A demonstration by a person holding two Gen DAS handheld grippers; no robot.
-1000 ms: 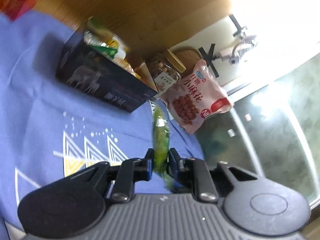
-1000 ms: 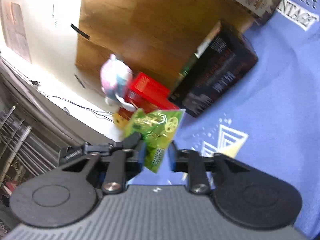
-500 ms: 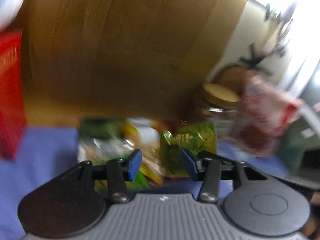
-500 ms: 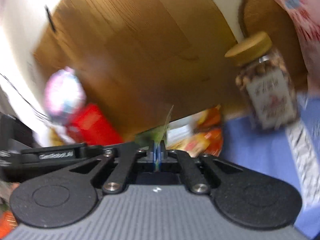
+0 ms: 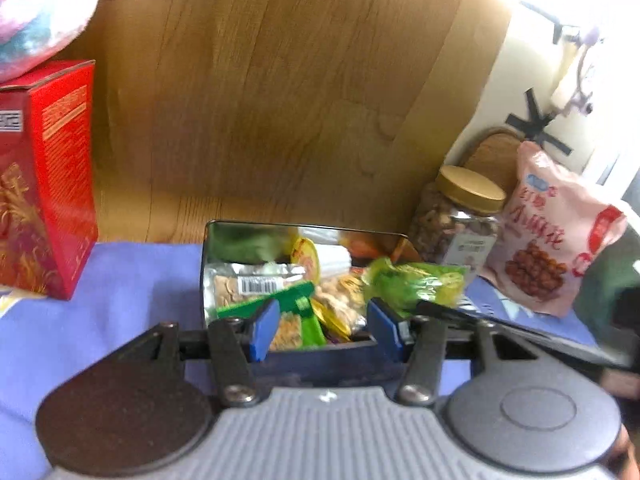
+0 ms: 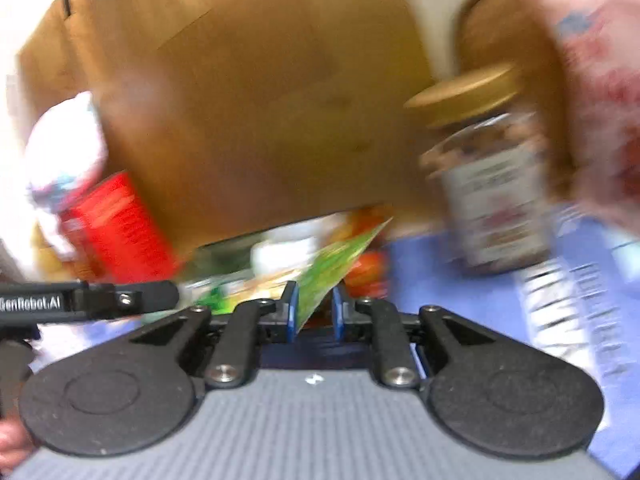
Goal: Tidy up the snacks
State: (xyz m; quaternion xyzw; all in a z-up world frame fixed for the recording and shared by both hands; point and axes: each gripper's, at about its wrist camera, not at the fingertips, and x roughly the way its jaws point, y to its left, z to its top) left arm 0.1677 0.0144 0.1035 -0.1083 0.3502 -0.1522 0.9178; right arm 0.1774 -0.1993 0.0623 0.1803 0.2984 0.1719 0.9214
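right tool (image 6: pixel 314 310): jaws are opening; a green snack packet (image 6: pixel 332 268) is seen between the pads, its corner slanted up to the right. Whether either pad is touching it cannot be told through the blur.
left tool (image 5: pixel 318 332): jaws stand partly apart, nothing between them; it is held just in front of the tin (image 5: pixel 208 264).
packet position: in the left view the green packet (image 5: pixel 416 280) is seen over the tin's right rim, with a black arm of the right tool just under it.
tin: open, already packed with wrappers, on the blue cloth of the table (image 5: pixel 132 280).
step in hand (judged): release of the green packet into the tin.
how to do it well: the packet should be brought fully over the opening before the pads clear, since part of it seems to overhang the right edge. The release should be made low, so the light film is not flipped out. The left tool should be kept back from the rim so the drop path is left free.
neighbours: nut jar (image 5: pixel 460 220) and pink bag (image 5: pixel 556 232) stand just right of the tin; red box (image 5: pixel 44 184) well to the left.
hard to make out: the right view is badly motion-smeared; jar label and packet print cannot be read.
hidden: the tin's front wall is covered by the left tool; its depth and free room cannot be judged.
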